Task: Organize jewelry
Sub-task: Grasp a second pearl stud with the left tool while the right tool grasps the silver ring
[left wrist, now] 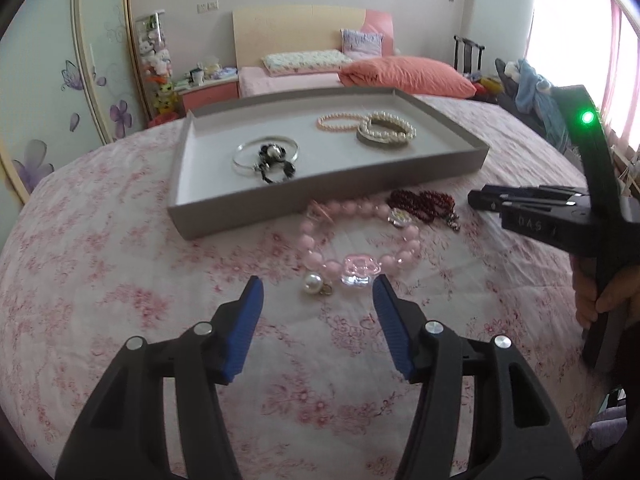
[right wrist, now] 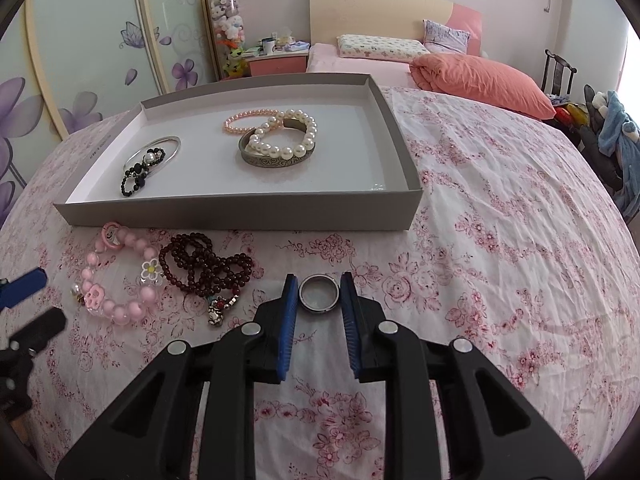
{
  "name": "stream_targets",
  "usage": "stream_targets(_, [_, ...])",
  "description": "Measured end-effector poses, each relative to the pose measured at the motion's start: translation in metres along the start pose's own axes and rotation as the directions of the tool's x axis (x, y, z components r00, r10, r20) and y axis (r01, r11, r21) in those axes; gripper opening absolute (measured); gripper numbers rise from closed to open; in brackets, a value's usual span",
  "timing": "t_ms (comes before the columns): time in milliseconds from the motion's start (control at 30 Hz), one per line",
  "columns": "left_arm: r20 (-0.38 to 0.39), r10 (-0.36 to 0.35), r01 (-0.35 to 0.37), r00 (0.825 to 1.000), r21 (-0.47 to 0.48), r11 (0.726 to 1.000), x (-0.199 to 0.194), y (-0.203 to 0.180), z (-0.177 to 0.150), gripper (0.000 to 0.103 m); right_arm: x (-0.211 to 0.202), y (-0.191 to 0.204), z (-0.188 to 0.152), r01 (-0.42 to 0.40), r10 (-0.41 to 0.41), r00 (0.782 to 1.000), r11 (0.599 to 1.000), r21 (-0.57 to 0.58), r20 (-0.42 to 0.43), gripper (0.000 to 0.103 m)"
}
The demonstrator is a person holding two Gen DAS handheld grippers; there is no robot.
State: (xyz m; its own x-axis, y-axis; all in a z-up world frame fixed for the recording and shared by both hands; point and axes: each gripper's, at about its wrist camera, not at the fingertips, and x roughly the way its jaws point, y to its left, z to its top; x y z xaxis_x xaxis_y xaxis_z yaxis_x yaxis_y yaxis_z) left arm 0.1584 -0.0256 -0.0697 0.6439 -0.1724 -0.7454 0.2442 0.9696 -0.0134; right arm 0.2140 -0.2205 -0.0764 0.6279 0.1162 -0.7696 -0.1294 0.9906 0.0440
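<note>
Right hand-held gripper (right wrist: 319, 286) – ring (right wrist: 319, 293) clamped between pads

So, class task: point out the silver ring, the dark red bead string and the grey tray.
silver ring (right wrist: 319, 293): right wrist view, on its lower band, between the gripper's pads.
dark red bead string (right wrist: 208, 264): right wrist view, on a middle loop.
grey tray (right wrist: 240, 212): right wrist view, on its near outer wall.

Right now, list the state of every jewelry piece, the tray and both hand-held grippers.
Tray: on the bedspread, holding several bracelets.
Pink bead bracelet: outside the tray.
Dark red beads: outside, heaped.
Metal ring: clamped, on edge.
Right hand-held gripper: shut on the ring.
Left hand-held gripper: open, empty.
</note>
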Motion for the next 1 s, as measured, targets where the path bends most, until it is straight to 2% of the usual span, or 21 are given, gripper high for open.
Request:
stream_targets(200, [-0.061,0.010,-0.012,0.998,-0.046,0.999,0.019,0.004,0.002,0.040,0.000,-0.001,0.000,-0.004,0.004,1.000,1.000,0.004,0.000,0.023])
stream_targets(433, [-0.060,0.013,-0.016,0.998,-0.061,0.998,0.025,0.004,0.008,0.032,0.000,-0.001,0.000,-0.004,0.004,1.000,1.000,0.003,0.000,0.023])
stream_targets(500, [-0.059,0.006,-0.009,0.998,-0.058,0.998,0.026,0.002,0.009,0.024,0.000,-0.001,0.000,-0.003,0.003,1.000,1.000,0.003,0.000,0.023])
stream_targets(600, [-0.061,0.008,-0.012,0.998,-0.058,0.998,0.026,0.002,0.009,0.017,0.000,-0.002,0.000,-0.004,0.004,1.000,1.000,0.003,0.000,0.023])
stream_targets(1000, [-0.068,0.077,-0.085,0.995,-0.130,0.988,0.018,0.036,0.002,0.016,-0.005,0.003,-0.005,-0.018,0.018,1.000,1.000,0.008,-0.001,0.023])
